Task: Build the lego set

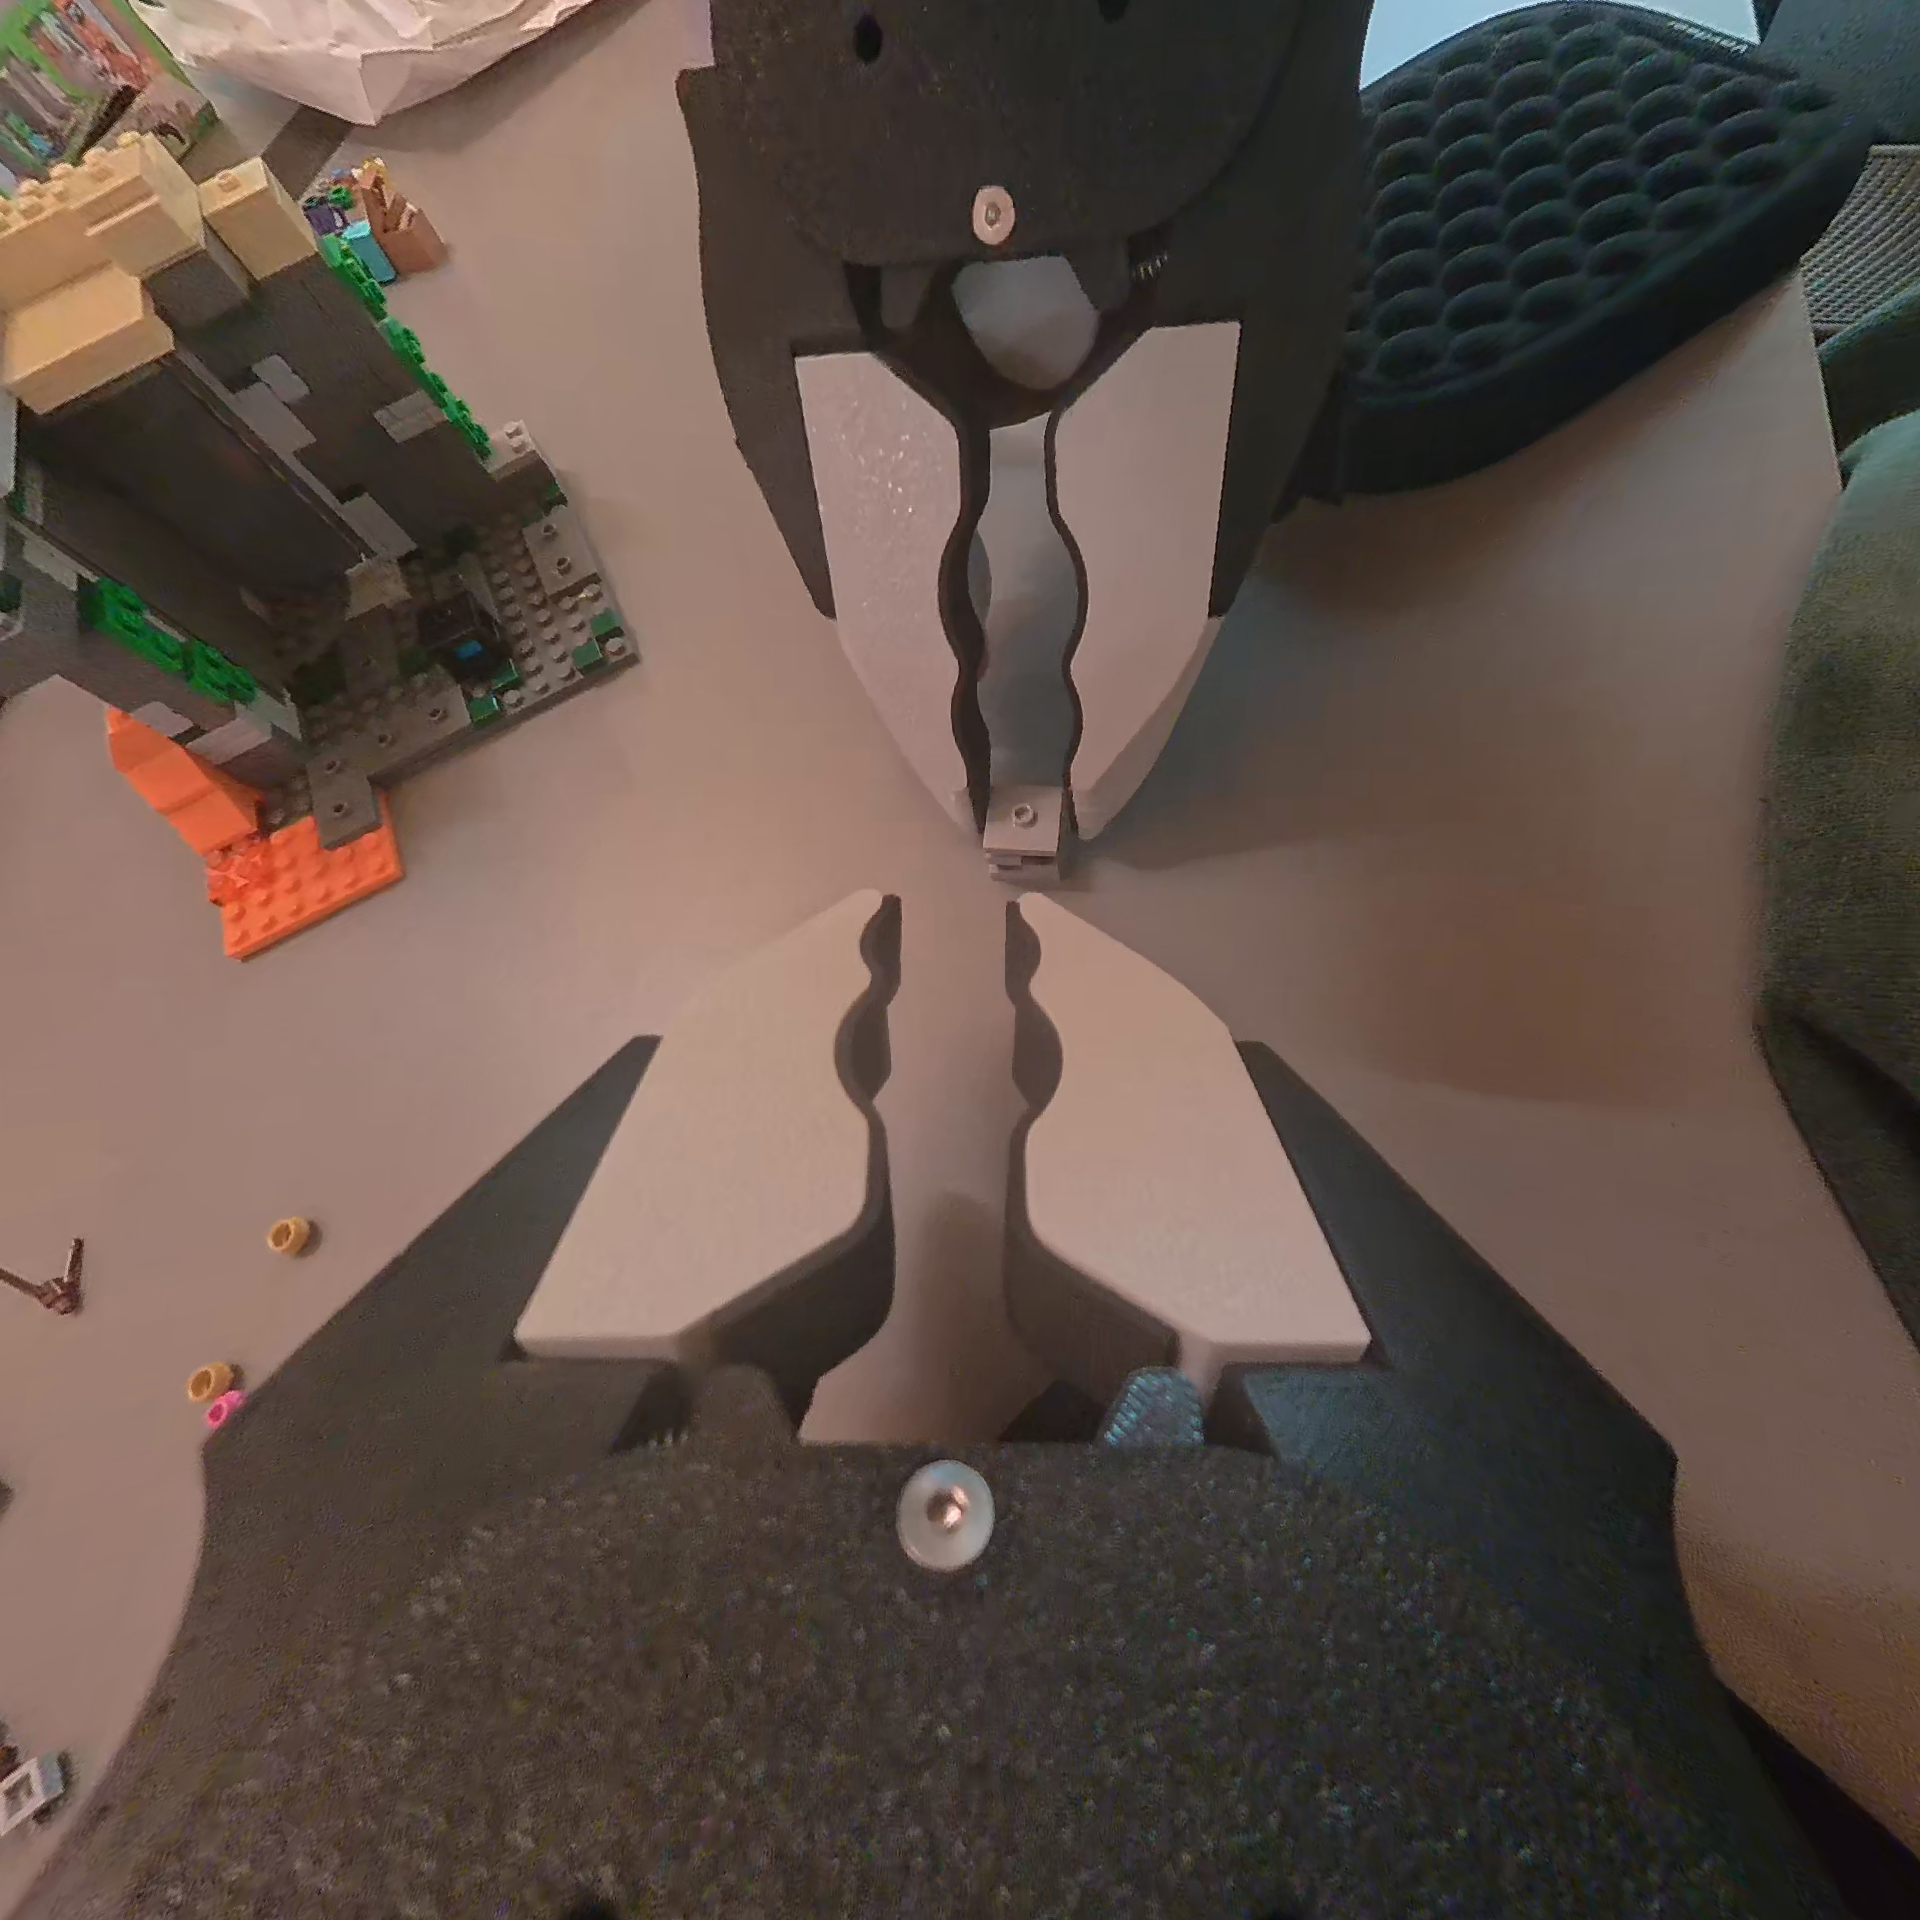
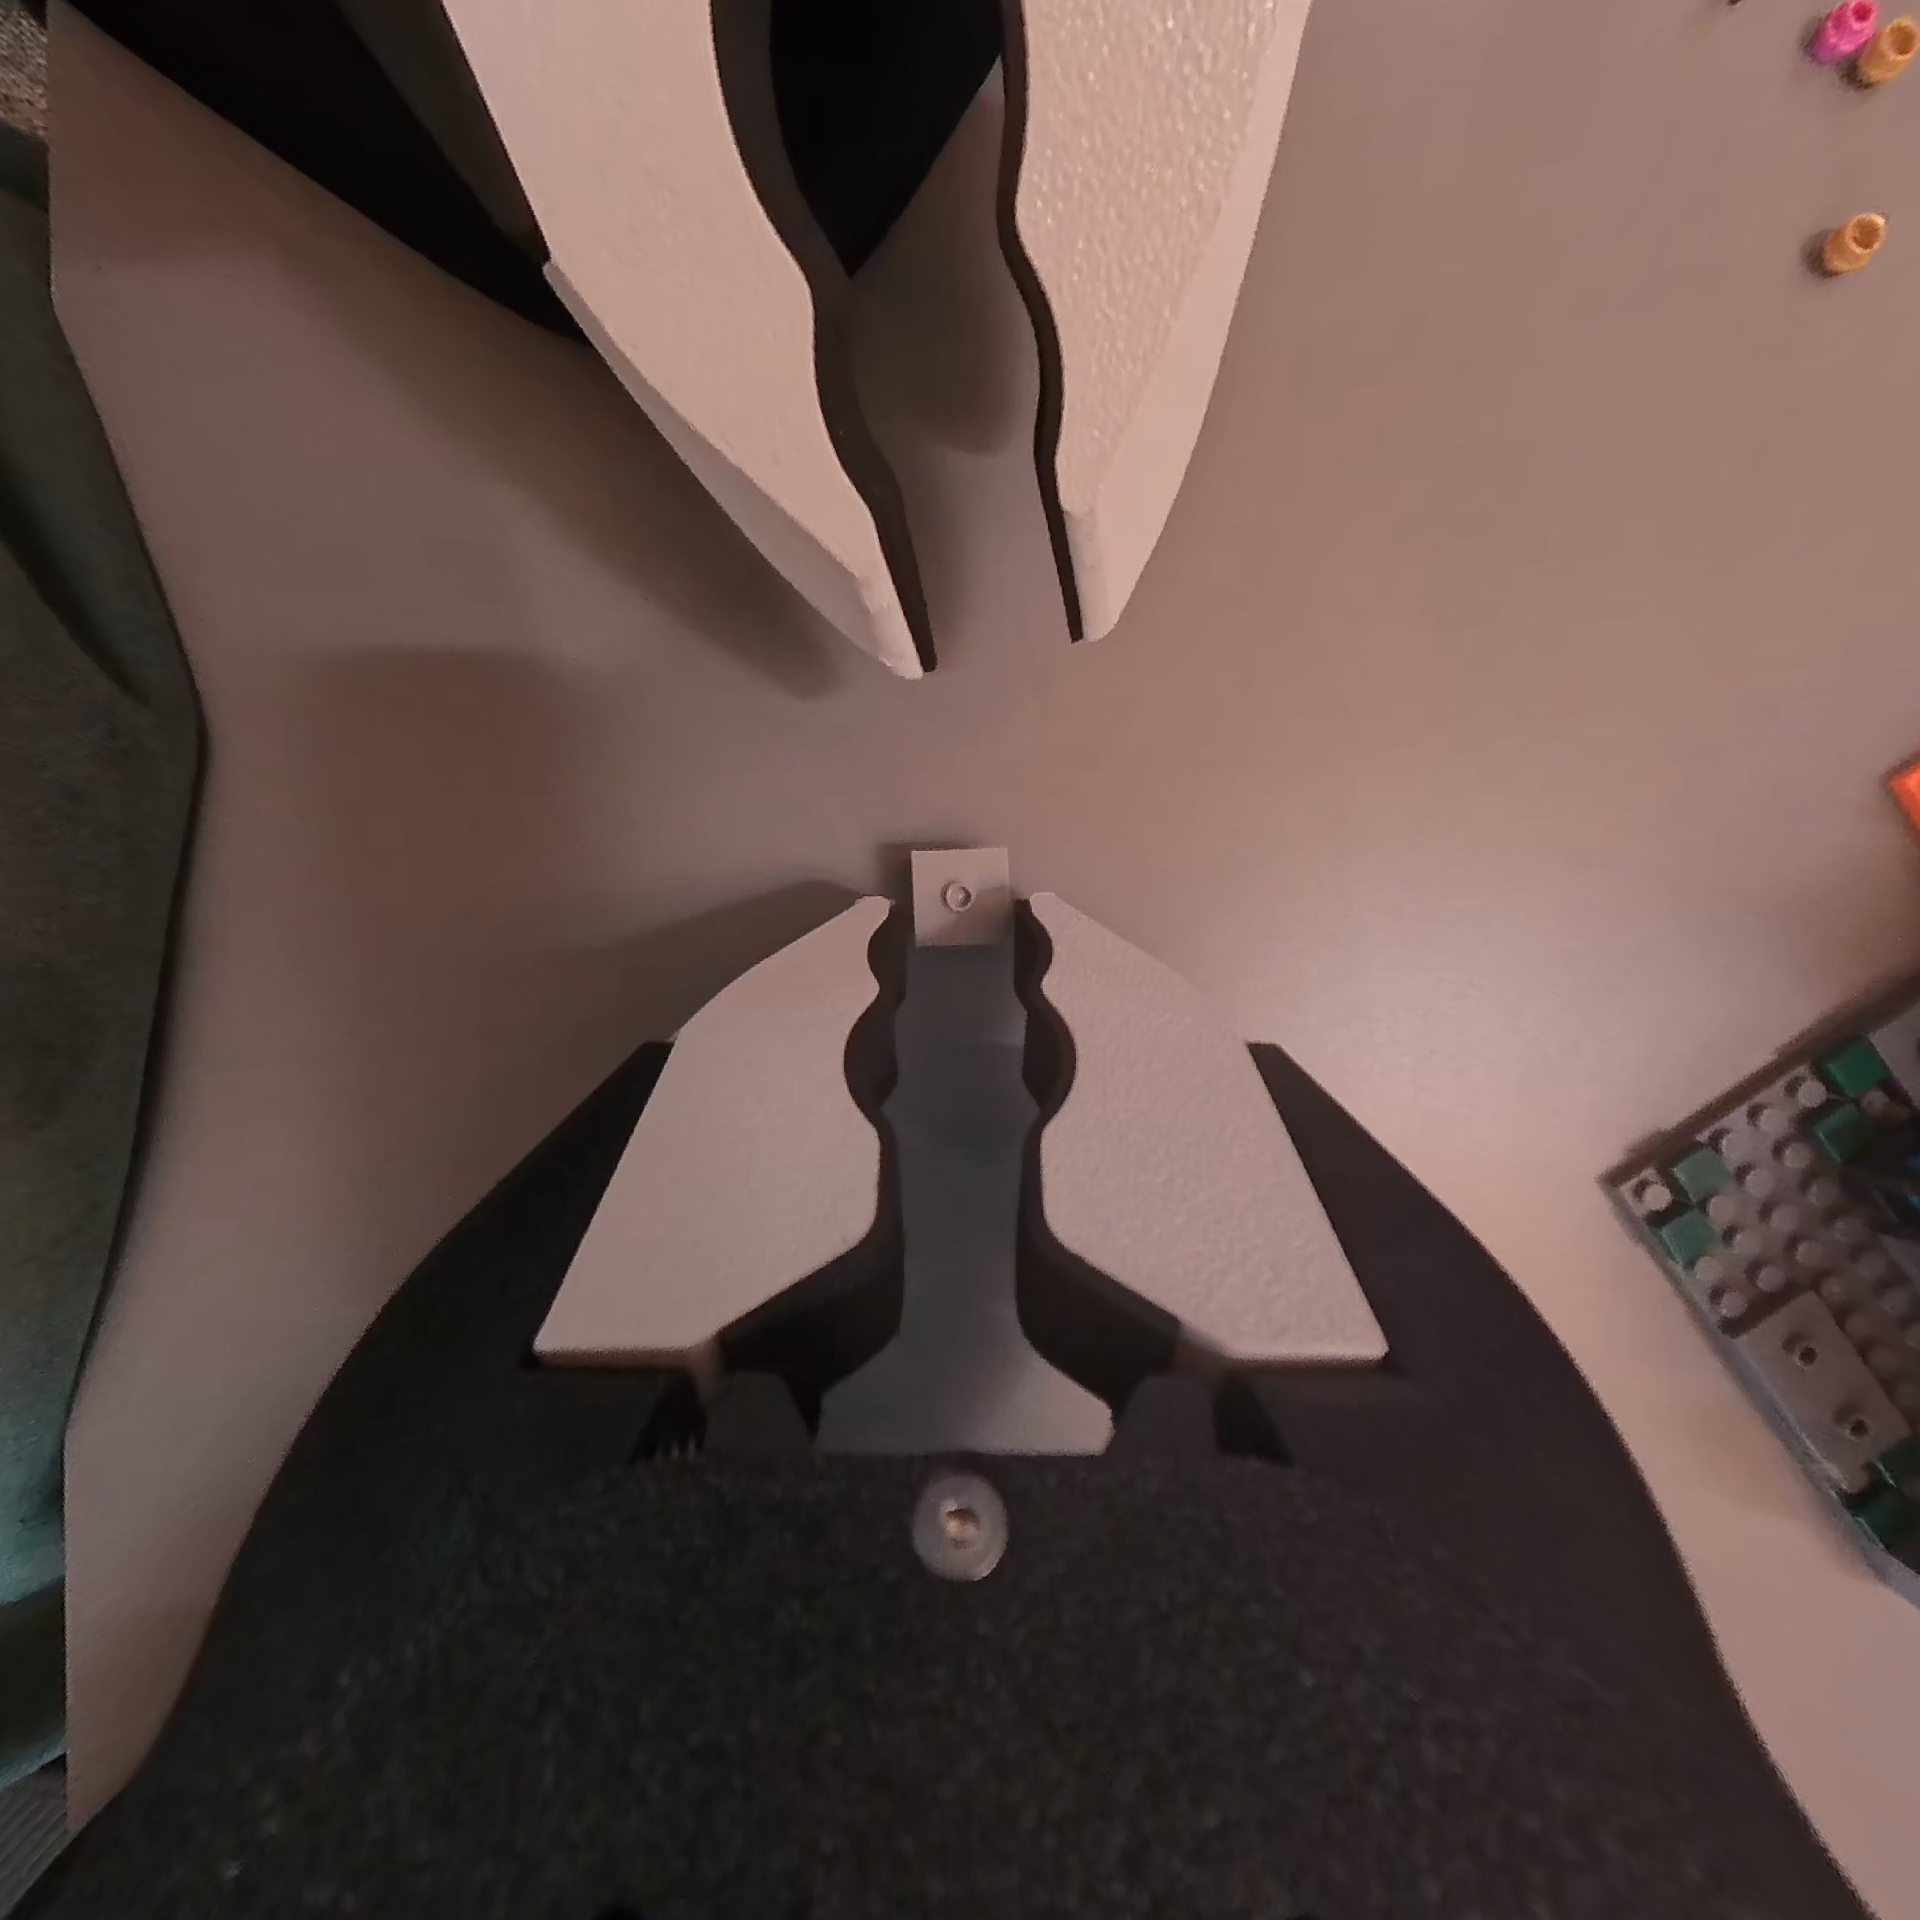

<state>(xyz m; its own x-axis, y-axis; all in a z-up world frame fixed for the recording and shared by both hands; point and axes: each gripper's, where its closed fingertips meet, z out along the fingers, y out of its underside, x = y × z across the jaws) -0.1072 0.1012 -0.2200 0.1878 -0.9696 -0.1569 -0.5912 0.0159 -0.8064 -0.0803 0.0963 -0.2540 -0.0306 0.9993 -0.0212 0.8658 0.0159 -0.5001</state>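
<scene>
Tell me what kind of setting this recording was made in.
Probably a home or hobby room, not a lab. A half-built brick castle stands on a plain grey table among loose small pieces, with the set's box and a mesh chair alongside.

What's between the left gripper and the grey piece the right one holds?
Nothing visible. Left gripper is open, tips just short of the grey piece pinched in the right gripper; only bare table lies between.

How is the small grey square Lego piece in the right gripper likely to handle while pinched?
The small grey square Lego piece looks like rigid plastic, so probably stiff and very light. The right gripper holds it only at the fingertips, so it could twist or slip. Being flat, it is unlikely to roll if dropped.
</scene>
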